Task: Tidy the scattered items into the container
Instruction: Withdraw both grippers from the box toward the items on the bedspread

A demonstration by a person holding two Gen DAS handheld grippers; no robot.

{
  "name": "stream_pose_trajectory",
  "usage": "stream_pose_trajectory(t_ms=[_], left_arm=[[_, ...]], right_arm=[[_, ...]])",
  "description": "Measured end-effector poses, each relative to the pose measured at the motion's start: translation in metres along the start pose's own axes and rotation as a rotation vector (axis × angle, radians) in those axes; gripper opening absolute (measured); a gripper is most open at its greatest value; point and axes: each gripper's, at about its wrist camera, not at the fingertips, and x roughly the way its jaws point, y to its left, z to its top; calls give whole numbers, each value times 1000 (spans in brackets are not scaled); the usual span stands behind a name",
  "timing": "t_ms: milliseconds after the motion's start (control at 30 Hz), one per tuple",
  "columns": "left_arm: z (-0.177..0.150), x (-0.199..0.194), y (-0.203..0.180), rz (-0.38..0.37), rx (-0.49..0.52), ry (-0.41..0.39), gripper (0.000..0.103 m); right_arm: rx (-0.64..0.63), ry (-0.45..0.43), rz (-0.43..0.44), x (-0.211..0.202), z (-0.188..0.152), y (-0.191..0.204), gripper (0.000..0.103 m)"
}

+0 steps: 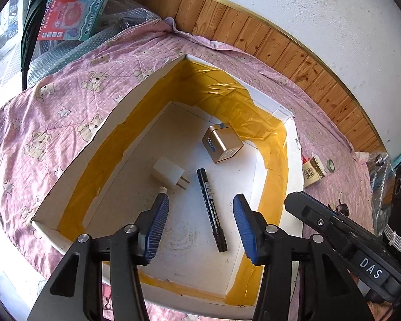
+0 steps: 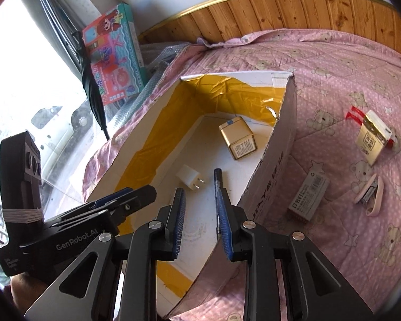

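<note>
While both views show the box, only right shows stapler.

A bed covered with a pink quilt printed with bears and stars carries everything here, set against wood panelling. A white cardboard box, lined inside with yellow tape, sits on the quilt toward the window side. To the right of the box, straight on the quilt, lie a small grey staple box, a pink stapler near it, and a cream and gold packet further up. A small green roll of tape lies just beyond the packet.
</note>
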Motion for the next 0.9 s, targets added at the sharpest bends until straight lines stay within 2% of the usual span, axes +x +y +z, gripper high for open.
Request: stream_pose_trajectory(t_ms=[300, 900], left_arm=[[0, -24, -27, 168, 146, -95, 52], [-12, -68, -64, 156, 207, -166, 52]], right_arm=[[-18, -10, 17, -15, -9, 0, 27], [-18, -45, 30, -49, -26, 3, 28]])
